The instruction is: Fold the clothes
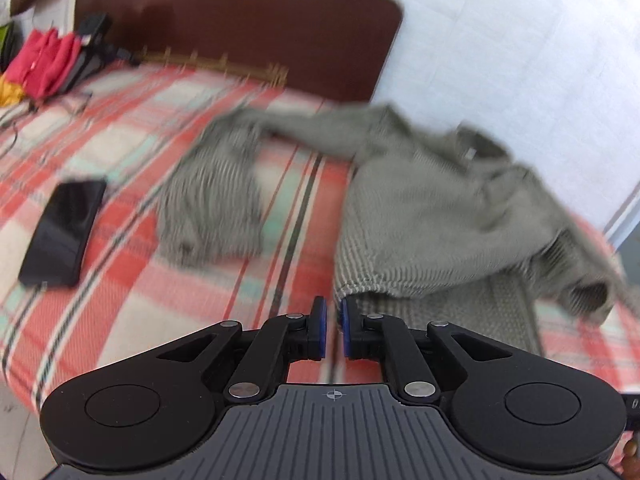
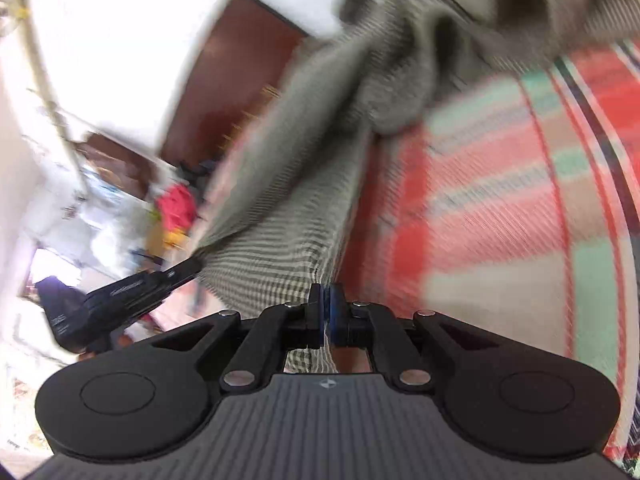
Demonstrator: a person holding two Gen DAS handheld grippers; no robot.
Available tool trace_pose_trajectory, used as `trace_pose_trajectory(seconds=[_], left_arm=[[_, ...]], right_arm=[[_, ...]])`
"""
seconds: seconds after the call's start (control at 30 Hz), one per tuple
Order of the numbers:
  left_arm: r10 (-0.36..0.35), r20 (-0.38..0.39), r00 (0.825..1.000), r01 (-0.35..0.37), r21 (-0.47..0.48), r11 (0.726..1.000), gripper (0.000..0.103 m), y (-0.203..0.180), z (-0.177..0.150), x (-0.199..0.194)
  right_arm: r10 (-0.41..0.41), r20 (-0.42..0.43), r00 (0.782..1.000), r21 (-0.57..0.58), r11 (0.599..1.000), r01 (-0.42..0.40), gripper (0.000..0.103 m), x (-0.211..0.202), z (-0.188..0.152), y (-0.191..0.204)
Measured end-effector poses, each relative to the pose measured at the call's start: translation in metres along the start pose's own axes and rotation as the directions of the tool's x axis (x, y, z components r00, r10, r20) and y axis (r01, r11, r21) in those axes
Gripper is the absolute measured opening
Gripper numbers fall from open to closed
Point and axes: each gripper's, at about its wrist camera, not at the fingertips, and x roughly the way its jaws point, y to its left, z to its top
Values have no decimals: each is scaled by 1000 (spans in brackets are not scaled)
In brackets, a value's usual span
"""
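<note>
Plaid bed [image 1: 120, 120]: both grippers, left [image 1: 333, 322] and right [image 2: 325, 312], pinch sweater [image 1: 432, 208] hem; next, fold it far.

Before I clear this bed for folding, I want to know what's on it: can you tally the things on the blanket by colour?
Grey-green: 1, the ribbed knit sweater
Black: 2, the flat black phone and a dark bundle by the headboard, too blurred to identify
Red: 1, the red cloth pile
Yellow: 1, a yellow cloth at the frame edge
Total: 5
</note>
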Motion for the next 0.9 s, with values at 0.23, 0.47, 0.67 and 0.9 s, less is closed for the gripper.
trace_pose_trajectory(seconds=[0.23, 0.47, 0.67, 0.9], left_arm=[[47, -11, 999, -47, 17, 999, 46, 8, 3, -3], [65, 148, 987, -87, 143, 986, 79, -24, 34, -43], [-154, 177, 972, 27, 569, 822, 79, -132, 15, -10], [-206, 61, 977, 88, 761, 643, 50, -241, -18, 82]], right_arm=[[-68, 110, 992, -83, 994, 78, 40, -31, 7, 6], [-250, 337, 908, -181, 929, 323, 40, -69, 31, 6], [-330, 372, 867, -237, 870, 433, 44, -53, 41, -3], [-443, 445, 779, -246, 775, 582, 49, -48, 43, -5]])
